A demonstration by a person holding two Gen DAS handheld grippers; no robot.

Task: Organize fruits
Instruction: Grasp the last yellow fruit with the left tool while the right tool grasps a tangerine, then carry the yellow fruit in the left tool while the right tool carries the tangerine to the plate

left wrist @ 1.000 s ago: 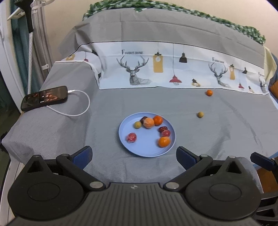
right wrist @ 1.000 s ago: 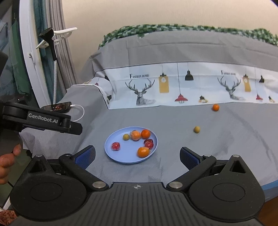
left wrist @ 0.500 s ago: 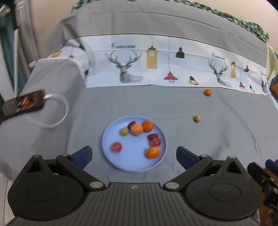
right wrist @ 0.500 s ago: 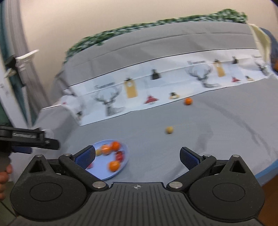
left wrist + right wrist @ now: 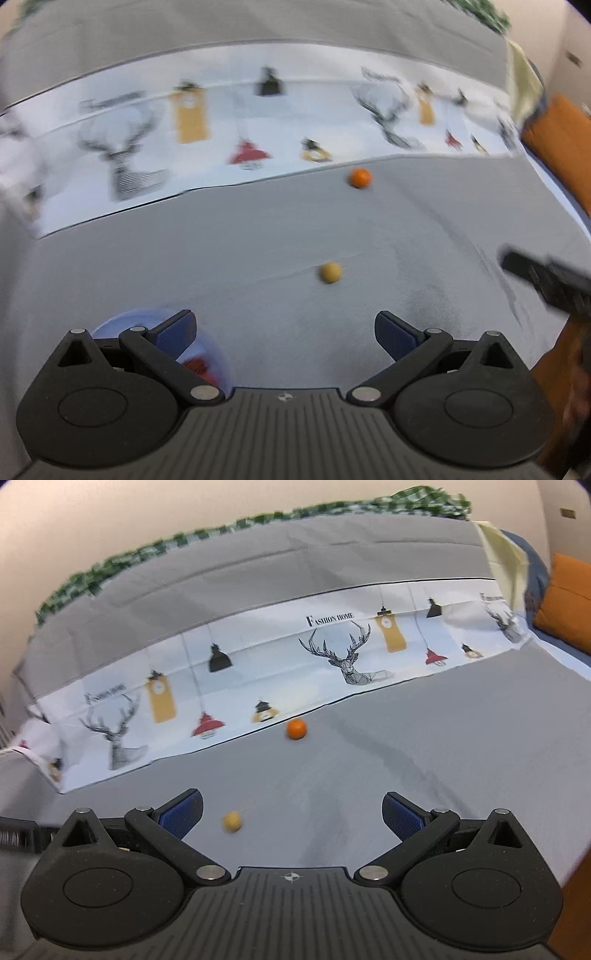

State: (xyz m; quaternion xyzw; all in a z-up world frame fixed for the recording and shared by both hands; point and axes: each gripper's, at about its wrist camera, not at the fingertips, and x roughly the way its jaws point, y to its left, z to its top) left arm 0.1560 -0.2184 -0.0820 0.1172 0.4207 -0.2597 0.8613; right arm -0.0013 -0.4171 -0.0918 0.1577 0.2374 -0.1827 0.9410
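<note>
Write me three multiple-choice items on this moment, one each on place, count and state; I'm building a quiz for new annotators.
1. Where does the orange fruit lie?
A. On the blue plate
B. On the grey sheet beside the printed deer strip
C. Between the right gripper's fingers

2. How many loose fruits lie on the sheet off the plate?
A. One
B. Two
C. Four

3. What state is the right gripper in?
A. Open, holding nothing
B. Shut on the yellow fruit
C. Shut on nothing

Answers:
1 B, it sits at the strip's edge.
2 B, the orange one and the yellow fruit.
3 A, fingers wide apart.
</note>
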